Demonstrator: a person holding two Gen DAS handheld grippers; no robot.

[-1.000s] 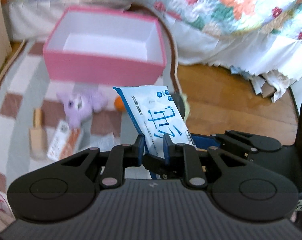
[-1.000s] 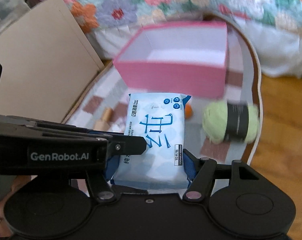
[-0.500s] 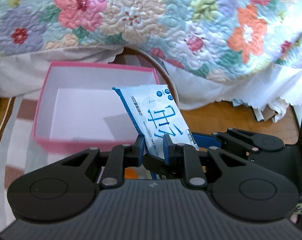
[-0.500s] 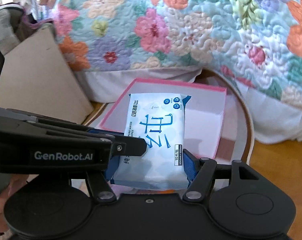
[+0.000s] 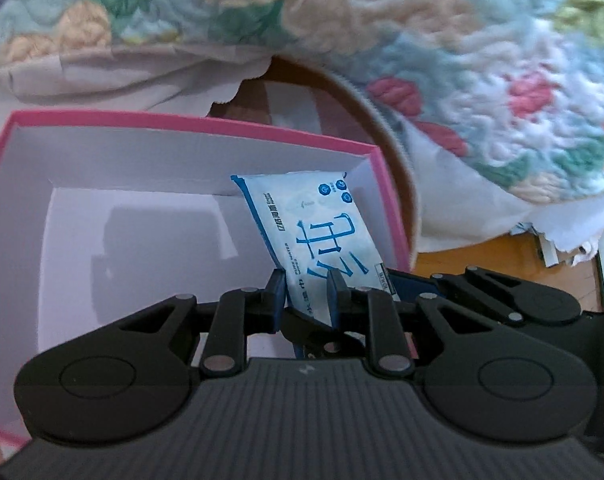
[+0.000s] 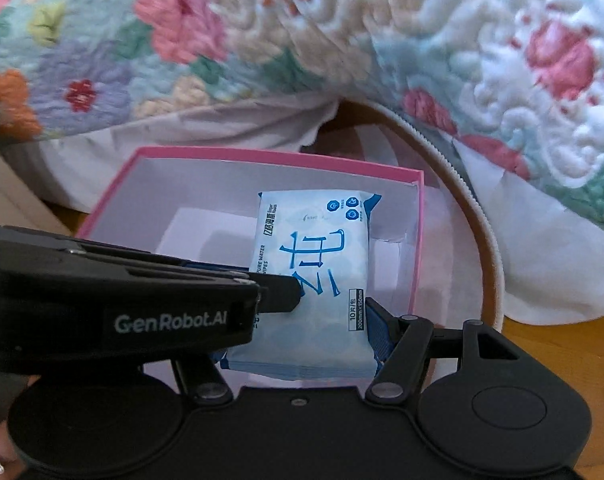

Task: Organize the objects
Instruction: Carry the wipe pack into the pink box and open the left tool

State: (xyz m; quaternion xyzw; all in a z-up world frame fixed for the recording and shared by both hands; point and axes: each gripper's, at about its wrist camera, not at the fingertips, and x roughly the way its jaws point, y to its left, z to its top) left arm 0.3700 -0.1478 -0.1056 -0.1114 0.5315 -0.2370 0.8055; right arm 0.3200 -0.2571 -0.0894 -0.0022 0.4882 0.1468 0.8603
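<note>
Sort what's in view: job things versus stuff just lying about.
Job: wipes pack, pink box, left gripper and right gripper, both holding the pack.
Lying about: floral quilt, rug, wood floor.

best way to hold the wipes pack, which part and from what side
Grip the wipes pack across its narrow width at the near end, coming from behind and above, as the right gripper does. It is flat, soft and long, so its long edges give the pads parallel faces. The left gripper pinches the near edge over the pink box.
</note>
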